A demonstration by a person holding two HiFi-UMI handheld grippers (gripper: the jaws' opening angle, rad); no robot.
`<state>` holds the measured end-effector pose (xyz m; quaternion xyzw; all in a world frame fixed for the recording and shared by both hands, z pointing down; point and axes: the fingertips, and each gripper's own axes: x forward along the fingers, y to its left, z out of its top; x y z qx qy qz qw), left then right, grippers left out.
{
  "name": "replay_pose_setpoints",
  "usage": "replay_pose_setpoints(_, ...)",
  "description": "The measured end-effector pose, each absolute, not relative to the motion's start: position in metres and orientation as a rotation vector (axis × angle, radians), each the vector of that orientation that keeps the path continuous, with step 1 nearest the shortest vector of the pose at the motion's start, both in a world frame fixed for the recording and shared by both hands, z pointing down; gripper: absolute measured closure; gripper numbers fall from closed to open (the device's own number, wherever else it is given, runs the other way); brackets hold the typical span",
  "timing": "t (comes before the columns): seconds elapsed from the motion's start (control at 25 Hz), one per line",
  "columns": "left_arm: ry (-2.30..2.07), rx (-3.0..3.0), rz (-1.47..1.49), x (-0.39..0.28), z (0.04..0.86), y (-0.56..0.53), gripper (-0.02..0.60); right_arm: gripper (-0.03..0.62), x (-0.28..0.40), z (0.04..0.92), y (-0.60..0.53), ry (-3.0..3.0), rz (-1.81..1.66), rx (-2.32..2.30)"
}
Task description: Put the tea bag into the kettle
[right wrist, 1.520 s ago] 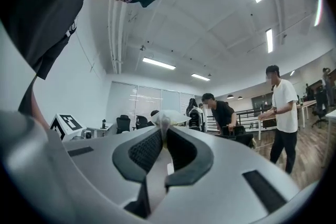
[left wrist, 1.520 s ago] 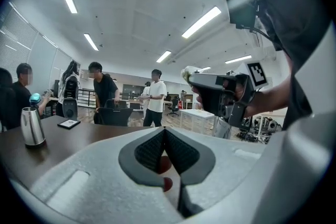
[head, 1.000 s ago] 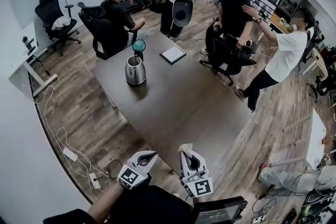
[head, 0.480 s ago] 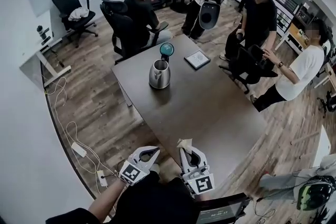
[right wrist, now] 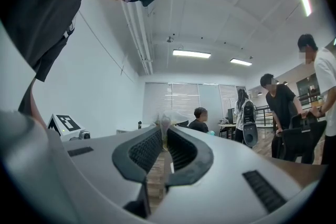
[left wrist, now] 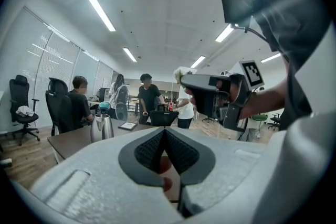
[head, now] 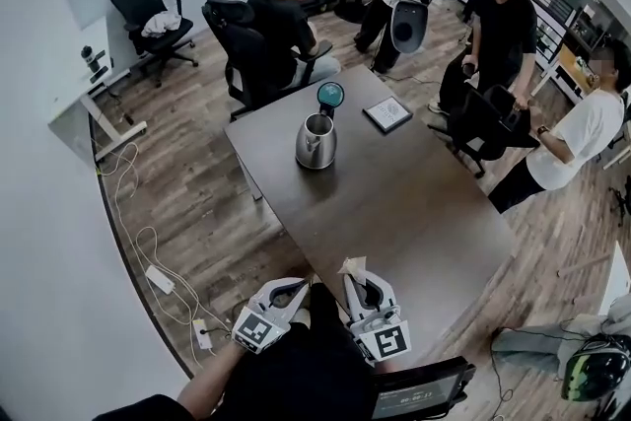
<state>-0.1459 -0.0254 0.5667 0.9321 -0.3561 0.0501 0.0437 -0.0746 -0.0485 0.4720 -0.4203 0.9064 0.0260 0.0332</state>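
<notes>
In the head view, a long dark brown wooden table (head: 394,212) was seen stretching from the lower centre towards the upper middle of the frame. A shiny, rounded stainless-steel kettle (head: 315,141) was set upright near the table's far end. A small teal round object (head: 330,95) was placed just behind it, and a flat, dark-framed square tablet (head: 387,114) was laid to its right.

At the bottom centre, two white-and-grey grippers were held side by side at the table's near end, well apart from the kettle. The right gripper (head: 355,279) was closed down on a pale, crumpled tea bag (head: 352,265). The bag was pinched between the dark ribbed pads and stood out past their tips. The left gripper (head: 288,289) was drawn together, its pads meeting at the tips, and nothing was held in it.

Several people were gathered round the table's far end, in the upper part of the frame.
</notes>
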Motion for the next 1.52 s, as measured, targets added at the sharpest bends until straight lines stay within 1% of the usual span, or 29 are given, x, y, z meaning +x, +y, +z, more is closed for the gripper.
replay_pose_setpoints(0.36,-1.085,2.863,0.147,-0.143,0.564,-0.045,0.592,0.560,-0.067,0.478,-0.062,2.764,0.064,-1.314)
replay_pose_setpoints(0.56,-1.104,2.850,0.137,-0.140,0.576,-0.058,0.592,0.560,-0.062,0.489,-0.076,2.761,0.076,-1.315)
replay_pose_setpoints(0.72,-1.089,2.906,0.212,-0.134,0.581,-0.072,0.592,0.560,-0.059,0.493,-0.095,2.748,0.097,-1.328)
replay_pose_setpoints(0.88,-1.046,2.926,0.204,-0.128,0.581,-0.079,0.592,0.560,-0.059,0.493,-0.107,2.736,0.089,-1.343)
replay_pose_setpoints(1.16,-1.020,2.920,0.186,-0.145,0.580,-0.092,0.592,0.560,-0.069,0.497,-0.117,2.728,0.086,-1.389)
replay_pose_setpoints(1.36,-1.024,2.909,0.156,-0.175,0.593,-0.097,0.592,0.560,-0.095,0.521,-0.118,2.757,0.092,-1.438)
replay_pose_setpoints(1.52,-1.061,2.862,0.132,-0.194,0.589,-0.117,0.592,0.560,-0.111,0.518,-0.145,2.788,0.062,-1.441)
